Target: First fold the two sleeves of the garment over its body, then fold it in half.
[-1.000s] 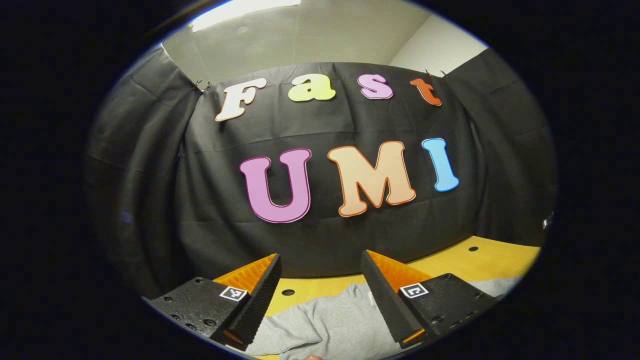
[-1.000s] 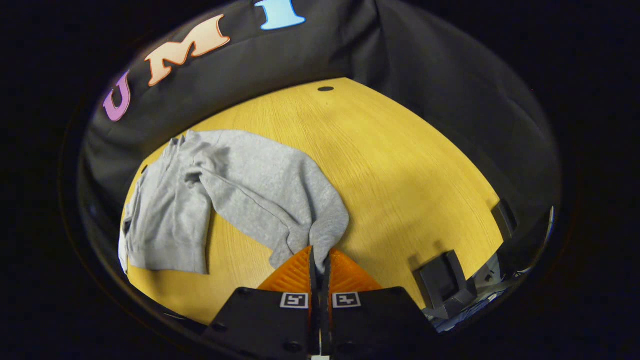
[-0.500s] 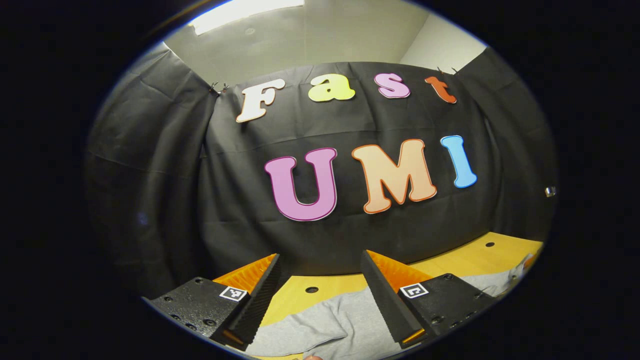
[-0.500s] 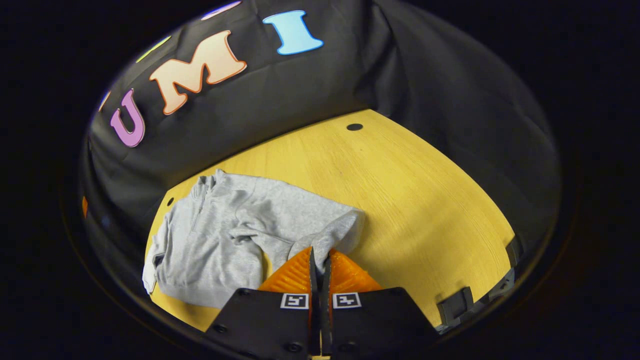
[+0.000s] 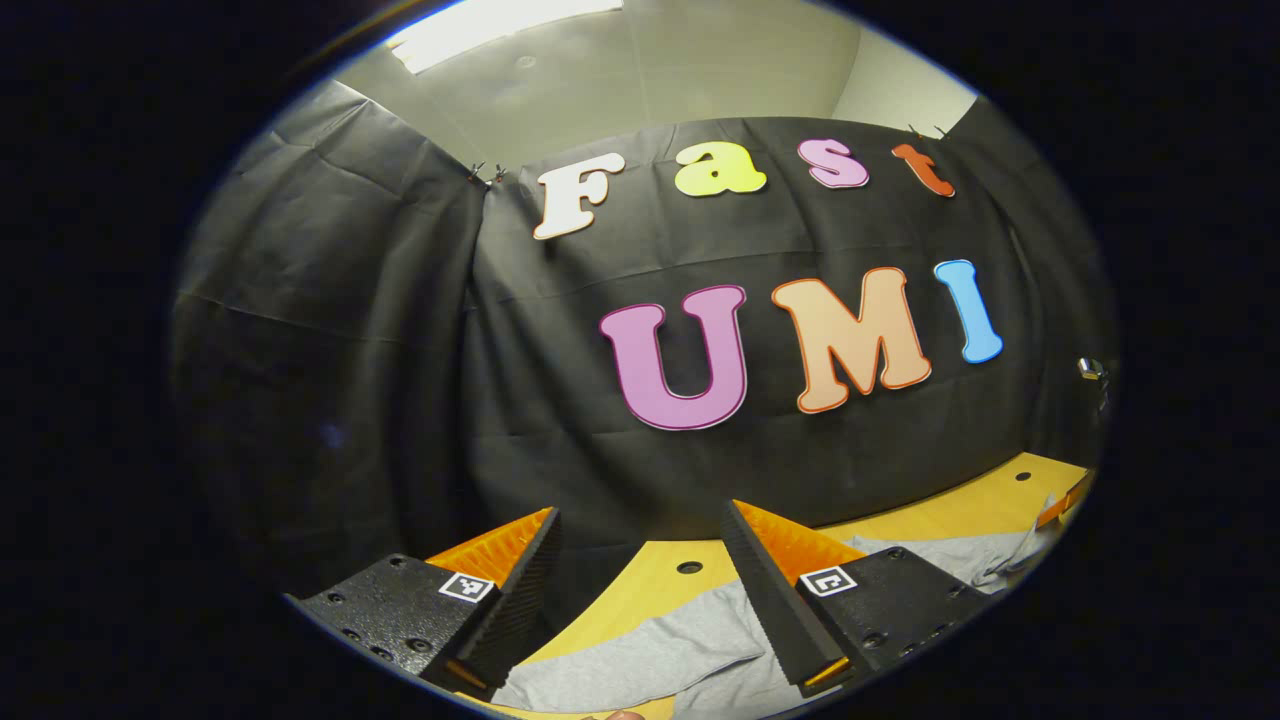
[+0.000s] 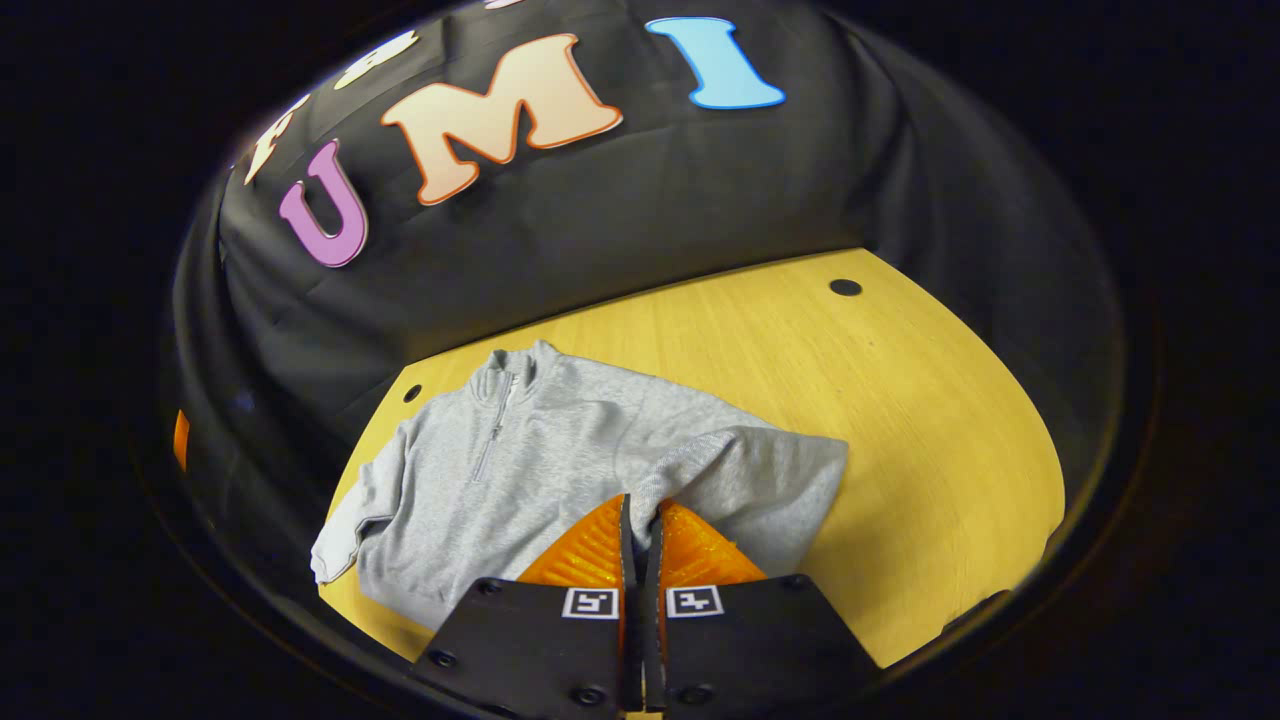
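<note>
In my right gripper view, the right gripper (image 6: 640, 520) was pinched tight on the cuff of the grey garment's (image 6: 520, 470) sleeve (image 6: 730, 470), both fingers pressing the cloth between them. 1 second earlier that sleeve trailed out long across the wooden table (image 6: 900, 420), away from the body; half a second ago it was bunched beside the chest; now I had it drawn across, folded over the body's front. The garment lay flat on the table with its collar and short zip (image 6: 495, 425) toward the booth's black wall (image 6: 600, 220), and the other sleeve (image 6: 350, 520) hung off its left side, not yet folded.

In my left gripper view, the left gripper (image 5: 640, 580) had its fingers spread wide with nothing between them, raised above the near edge of the garment (image 5: 650, 655). Its view had swung leftward over the last second, so the table hole (image 5: 689, 567) slid to the right between the fingers. The far right gripper's tip (image 5: 1062, 500) showed at the right edge.
</note>
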Demonstrator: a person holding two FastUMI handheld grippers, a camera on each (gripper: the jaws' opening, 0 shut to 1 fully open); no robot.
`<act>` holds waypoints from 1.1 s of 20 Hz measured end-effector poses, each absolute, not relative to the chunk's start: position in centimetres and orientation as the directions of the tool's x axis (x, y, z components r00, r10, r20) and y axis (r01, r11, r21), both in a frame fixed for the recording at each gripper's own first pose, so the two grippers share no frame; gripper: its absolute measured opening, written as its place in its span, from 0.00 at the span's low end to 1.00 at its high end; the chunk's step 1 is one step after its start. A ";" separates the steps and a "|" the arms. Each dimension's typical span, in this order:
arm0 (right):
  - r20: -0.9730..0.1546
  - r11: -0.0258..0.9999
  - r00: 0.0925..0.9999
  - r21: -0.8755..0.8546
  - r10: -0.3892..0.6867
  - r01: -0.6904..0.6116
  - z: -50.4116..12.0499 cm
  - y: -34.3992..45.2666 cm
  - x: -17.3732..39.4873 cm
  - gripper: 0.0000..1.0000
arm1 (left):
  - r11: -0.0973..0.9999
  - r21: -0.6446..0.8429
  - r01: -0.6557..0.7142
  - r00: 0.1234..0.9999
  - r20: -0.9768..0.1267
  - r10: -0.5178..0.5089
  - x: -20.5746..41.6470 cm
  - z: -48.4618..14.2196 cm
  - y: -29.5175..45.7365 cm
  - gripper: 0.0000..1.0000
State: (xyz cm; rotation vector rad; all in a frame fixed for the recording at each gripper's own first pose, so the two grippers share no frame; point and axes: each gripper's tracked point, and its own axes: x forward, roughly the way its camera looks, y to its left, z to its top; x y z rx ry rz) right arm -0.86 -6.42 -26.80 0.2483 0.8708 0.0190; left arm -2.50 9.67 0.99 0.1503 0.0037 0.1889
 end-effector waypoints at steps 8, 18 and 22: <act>-0.706 0.968 0.664 0.214 0.247 -0.133 -24.8 4.1 3.0 0.03 | 0.952 0.148 -0.269 0.963 0.007 0.271 -4.1 0.6 14.1 1.00; -0.691 0.930 0.623 0.252 0.366 -0.268 -25.4 16.7 7.3 0.03 | 0.912 0.141 -0.384 0.922 0.000 0.388 -7.9 0.2 20.1 1.00; -0.698 0.905 0.579 0.279 0.422 -0.323 -27.1 22.5 7.4 0.03 | 0.900 0.155 -0.408 0.911 0.006 0.412 -8.9 0.3 21.3 0.95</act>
